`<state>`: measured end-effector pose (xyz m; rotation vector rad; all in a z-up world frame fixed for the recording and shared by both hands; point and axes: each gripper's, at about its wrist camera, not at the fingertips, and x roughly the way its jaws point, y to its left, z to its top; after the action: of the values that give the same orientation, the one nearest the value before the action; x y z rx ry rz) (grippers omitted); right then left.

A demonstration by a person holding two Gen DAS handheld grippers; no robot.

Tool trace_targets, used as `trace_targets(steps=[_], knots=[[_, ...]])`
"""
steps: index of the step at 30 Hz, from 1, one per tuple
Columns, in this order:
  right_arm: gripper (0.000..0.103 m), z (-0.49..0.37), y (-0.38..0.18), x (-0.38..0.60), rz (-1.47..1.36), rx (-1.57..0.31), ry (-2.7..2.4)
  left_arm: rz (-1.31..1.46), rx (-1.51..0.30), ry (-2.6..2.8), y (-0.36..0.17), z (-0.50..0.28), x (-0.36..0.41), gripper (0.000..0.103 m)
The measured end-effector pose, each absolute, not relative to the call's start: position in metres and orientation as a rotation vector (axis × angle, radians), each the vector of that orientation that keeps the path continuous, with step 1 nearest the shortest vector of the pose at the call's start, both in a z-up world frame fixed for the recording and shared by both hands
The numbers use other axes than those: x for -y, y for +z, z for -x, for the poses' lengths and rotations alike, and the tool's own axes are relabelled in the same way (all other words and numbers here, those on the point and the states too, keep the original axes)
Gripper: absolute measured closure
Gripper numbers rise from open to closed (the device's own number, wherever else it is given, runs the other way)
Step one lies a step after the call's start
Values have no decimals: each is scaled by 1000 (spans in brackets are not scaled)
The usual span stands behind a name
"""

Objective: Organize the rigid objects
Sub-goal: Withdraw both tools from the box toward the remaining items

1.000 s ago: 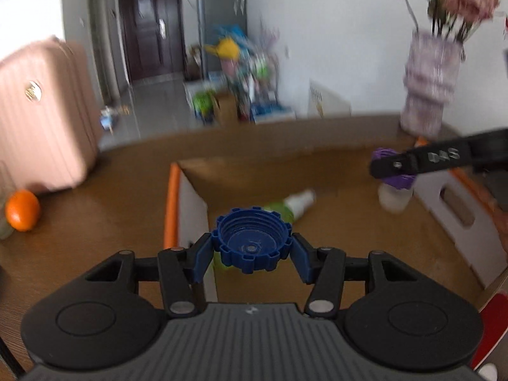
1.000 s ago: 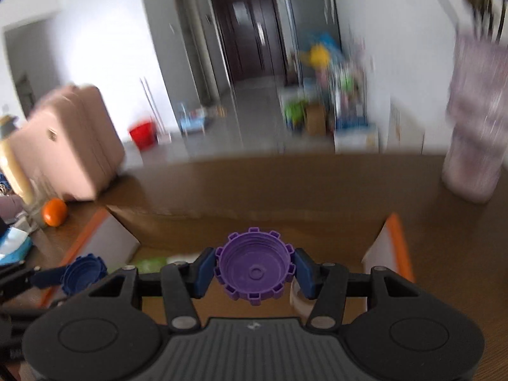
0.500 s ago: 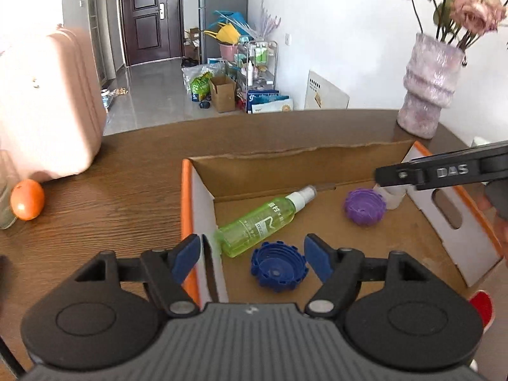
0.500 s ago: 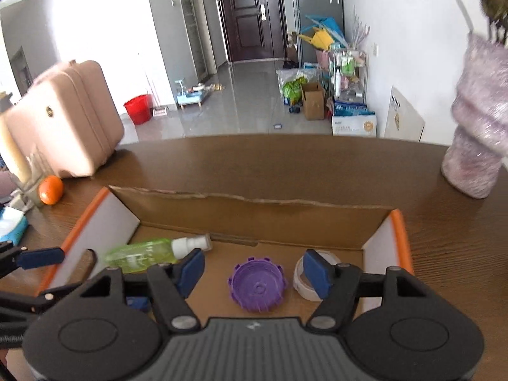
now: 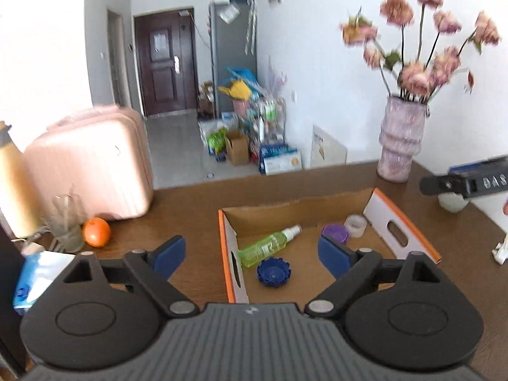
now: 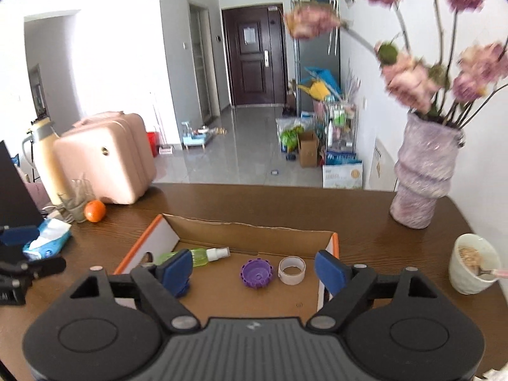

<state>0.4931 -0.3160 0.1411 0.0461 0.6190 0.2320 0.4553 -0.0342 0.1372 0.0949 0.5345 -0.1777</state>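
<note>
Black left tongs (image 5: 250, 252) and right tongs (image 6: 254, 268), tilted seemingly downward over the cardboard box (image 6: 250, 230), are opening empty.

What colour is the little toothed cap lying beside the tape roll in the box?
Purple; clearest in the right wrist view.

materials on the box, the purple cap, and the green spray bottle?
Box: corrugated cardboard by the look, raw brown inside with a ragged torn top edge, white and orange outside.
Purple cap: probably moulded plastic, opaque, slight sheen, notched rim.
Green spray bottle: seems clear plastic holding green liquid, white sprayer; the tint could be the bottle itself.
</note>
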Motion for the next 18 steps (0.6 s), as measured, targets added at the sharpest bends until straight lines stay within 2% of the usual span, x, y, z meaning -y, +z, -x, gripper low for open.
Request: trace_targets(steps=[3,5,15,18], knots=[[16,-457,147,319,-40,-562,222,-69,-488,-143,143,-427,33,7],[16,-432,145,320,-36,-520,216,-13,-438,-94,146,-406,28,2],[14,-296,134,300,46,-190,183,19,-187,0,147,-292,15,0],[9,-264,124,297,15,-140,197,-11,-125,-10,139,-258,15,0]])
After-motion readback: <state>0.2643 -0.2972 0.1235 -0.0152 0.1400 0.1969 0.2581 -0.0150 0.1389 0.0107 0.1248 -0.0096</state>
